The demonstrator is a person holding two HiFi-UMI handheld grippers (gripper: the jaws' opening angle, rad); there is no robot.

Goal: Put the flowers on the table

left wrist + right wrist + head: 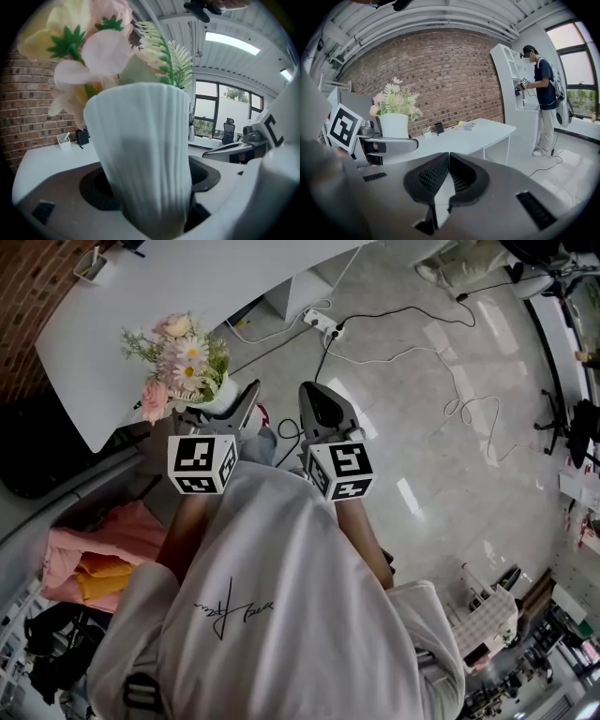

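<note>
Left gripper [152, 197] clamps the vase [140, 150] of flowers [93, 42] in its jaws, base hidden; right gripper [448, 159] jaws closed.

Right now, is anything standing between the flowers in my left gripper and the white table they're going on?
Nothing visible blocks the way. The left gripper is shut on the white vase of flowers just at the near edge of the table. A small cup and a black holder stand far back by the brick wall.
</note>
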